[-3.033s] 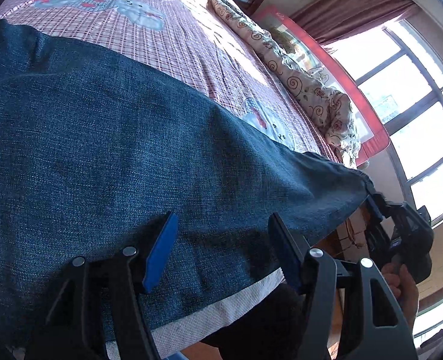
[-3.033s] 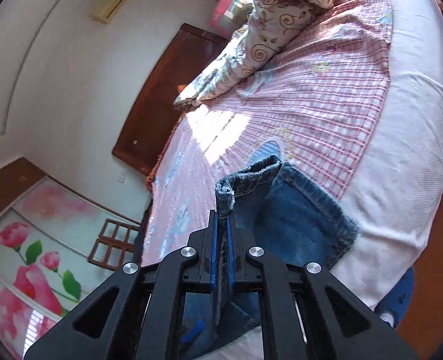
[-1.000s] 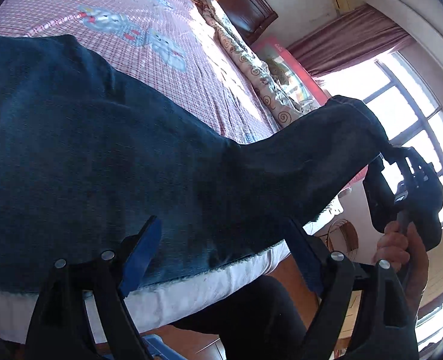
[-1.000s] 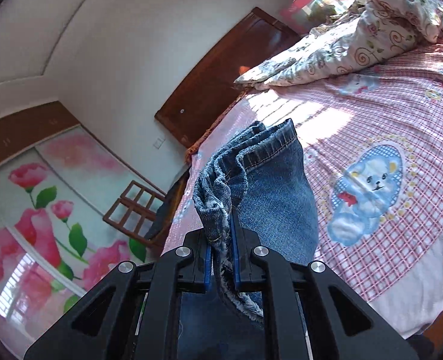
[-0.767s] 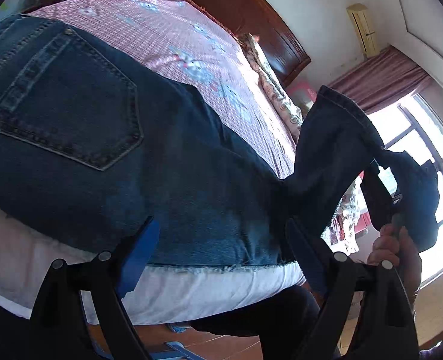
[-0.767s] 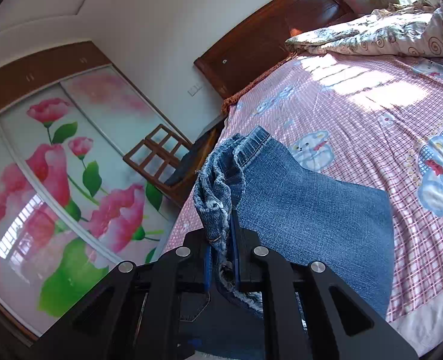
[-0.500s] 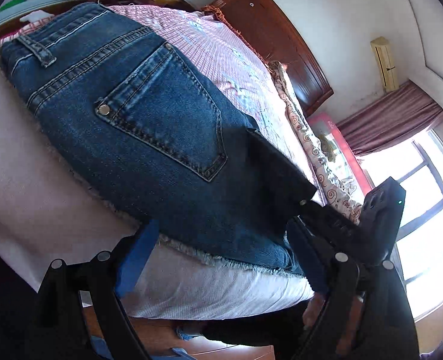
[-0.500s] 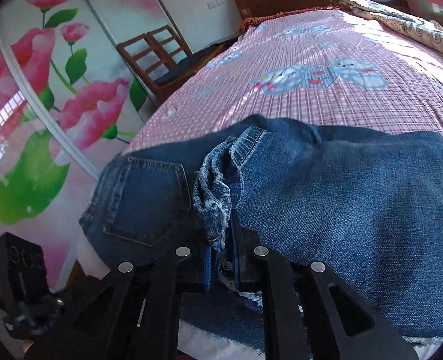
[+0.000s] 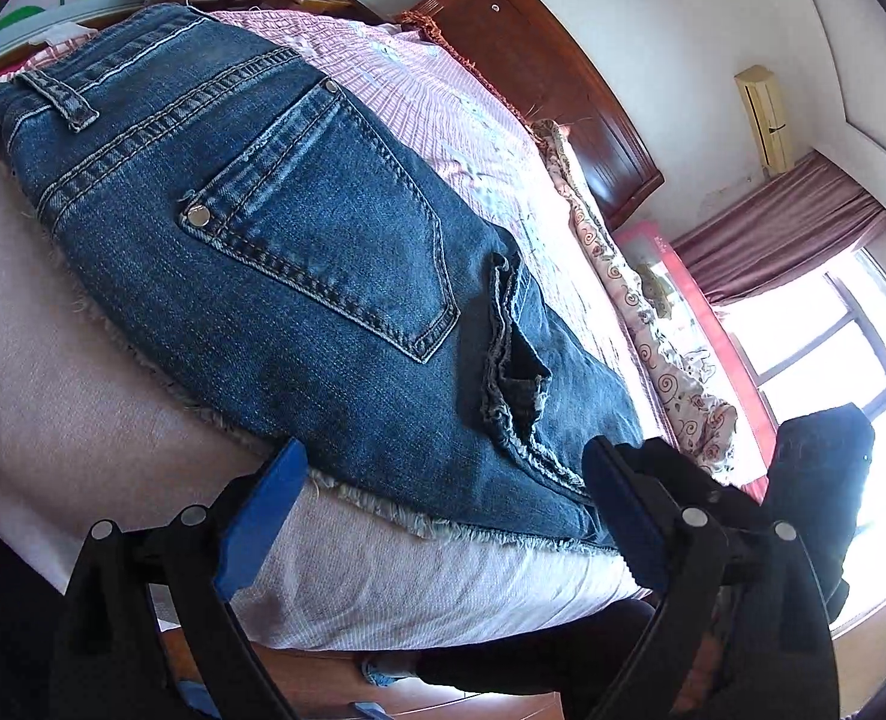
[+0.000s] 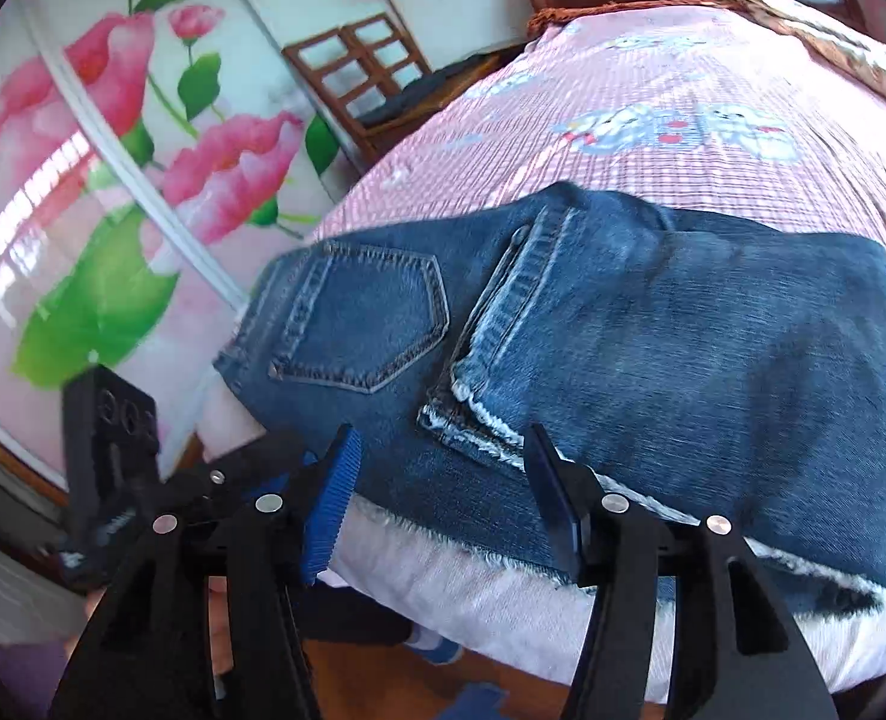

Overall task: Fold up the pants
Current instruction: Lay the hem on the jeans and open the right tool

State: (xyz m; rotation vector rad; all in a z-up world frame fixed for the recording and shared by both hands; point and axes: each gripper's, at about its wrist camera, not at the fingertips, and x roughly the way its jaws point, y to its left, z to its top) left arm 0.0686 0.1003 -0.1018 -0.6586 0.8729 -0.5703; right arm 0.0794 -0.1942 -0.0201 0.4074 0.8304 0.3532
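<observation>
Now you are holding the left gripper [image 9: 443,516] spread, empty | right gripper [image 10: 443,480] spread too | folded dark blue denim pants [image 9: 299,276] are lying on the pink checked bed sheet [image 10: 652,144], near its edge.

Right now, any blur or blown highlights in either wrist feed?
Left wrist: sharp on the jeans, but the window at right is blown out to white, and fisheye bends the bed edge. Right wrist: motion-blurred throughout, jeans stitching and the pink sheet smeared; no clipped highlights.
</observation>
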